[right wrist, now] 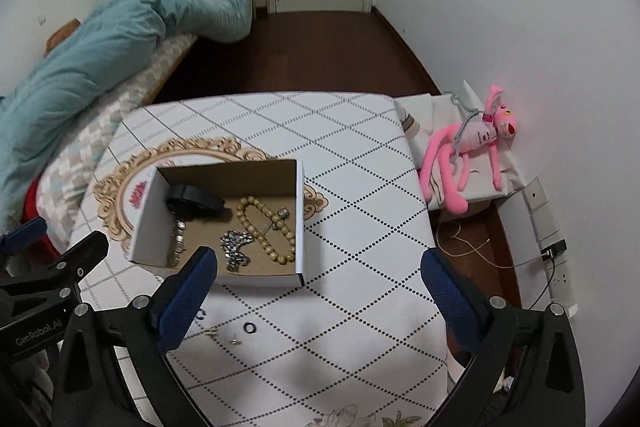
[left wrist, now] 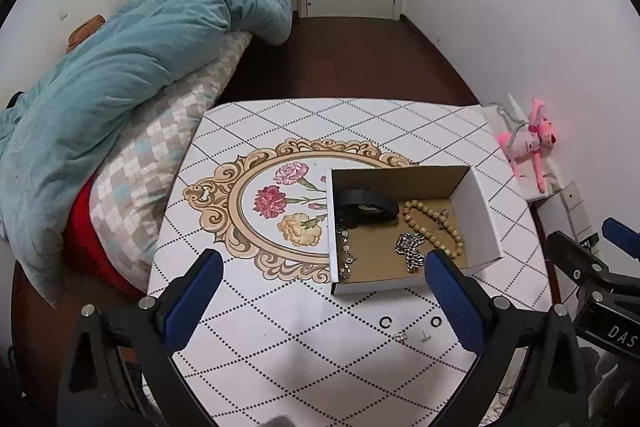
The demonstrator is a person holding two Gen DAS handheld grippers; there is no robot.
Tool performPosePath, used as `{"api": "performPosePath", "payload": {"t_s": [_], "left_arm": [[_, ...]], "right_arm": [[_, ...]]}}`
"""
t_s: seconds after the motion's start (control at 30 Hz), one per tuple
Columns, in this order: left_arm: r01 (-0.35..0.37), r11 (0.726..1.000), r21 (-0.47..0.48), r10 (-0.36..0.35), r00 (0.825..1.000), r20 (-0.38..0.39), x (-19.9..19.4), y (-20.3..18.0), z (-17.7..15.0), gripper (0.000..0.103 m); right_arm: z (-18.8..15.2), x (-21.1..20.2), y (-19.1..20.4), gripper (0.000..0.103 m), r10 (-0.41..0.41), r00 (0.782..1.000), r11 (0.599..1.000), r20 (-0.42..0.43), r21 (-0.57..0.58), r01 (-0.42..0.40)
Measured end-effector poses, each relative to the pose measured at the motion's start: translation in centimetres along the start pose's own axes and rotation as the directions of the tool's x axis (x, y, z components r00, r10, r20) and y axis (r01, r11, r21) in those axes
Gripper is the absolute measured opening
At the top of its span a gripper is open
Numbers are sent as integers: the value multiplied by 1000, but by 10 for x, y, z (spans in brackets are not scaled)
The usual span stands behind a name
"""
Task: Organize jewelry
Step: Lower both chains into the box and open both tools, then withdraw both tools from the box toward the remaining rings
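1. In the left wrist view, the left gripper (left wrist: 324, 291) is seen with its blue ribbed fingers (left wrist: 196, 291) spread wide and holding nothing. An open cardboard box (left wrist: 480, 223), white outside and brown inside, is set on the patterned table (left wrist: 280, 347), just ahead of the gripper. Inside the box a beaded bracelet (left wrist: 434, 225) of round tan beads, a silver chain (left wrist: 410, 251) of shiny links, a black band (left wrist: 368, 207) and a thin chain bracelet (left wrist: 344, 251) along the left wall are found.

2. Still in that view, two small black rings (left wrist: 386, 322) and two tiny earrings (left wrist: 412, 337) are left on the table just in front of the box, outside it.

3. In the right wrist view, the right gripper (right wrist: 320, 291) is likewise shown wide apart and empty, to the right of the box (right wrist: 298, 223). One black ring (right wrist: 249, 328) and the earrings (right wrist: 224, 335) are seen in front of the box.

4. The loose small pieces are judged to be what remains. A ring lies flat and thin, so it is best approached steeply, with one pad set outside the hoop, and closed slowly so that it is not flicked off the smooth tabletop.

5. The earrings are too small for their shape to be made out.
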State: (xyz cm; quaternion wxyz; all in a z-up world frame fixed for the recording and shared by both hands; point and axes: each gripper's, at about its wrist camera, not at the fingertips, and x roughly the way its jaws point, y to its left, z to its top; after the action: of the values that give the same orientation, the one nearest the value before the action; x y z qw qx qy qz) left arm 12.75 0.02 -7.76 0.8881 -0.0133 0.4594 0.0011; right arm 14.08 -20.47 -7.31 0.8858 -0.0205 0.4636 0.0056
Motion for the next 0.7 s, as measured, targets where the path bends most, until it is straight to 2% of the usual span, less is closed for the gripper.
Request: {"api": "performPosePath", "payload": {"t_s": [0.23,0.4,0.57,0.67,0.7], "left_arm": [[-21,1000,13,20,998,61,-30,-2,-1,103],[-62,998,13,61,996,71,-29,-4,-2,103],[-107,994,9,107,993,45,-7,0,-16,103],[-135,991,15,136,991,0,19,4,-32,103],[-136,991,17,137,990,-26,29,6,-39,103]], "right_arm": [[-2,-38,-1,103,33,997,999,66,14,-34],[-4,-43,1,103,52,996,998,70,22,-54],[-19,-13,0,103,79,997,996,-3,44,-79],[-35,17,2,102,120,991,992,-60,57,-116],[-43,31,4,98,131,988,990,-85,56,-126]]}}
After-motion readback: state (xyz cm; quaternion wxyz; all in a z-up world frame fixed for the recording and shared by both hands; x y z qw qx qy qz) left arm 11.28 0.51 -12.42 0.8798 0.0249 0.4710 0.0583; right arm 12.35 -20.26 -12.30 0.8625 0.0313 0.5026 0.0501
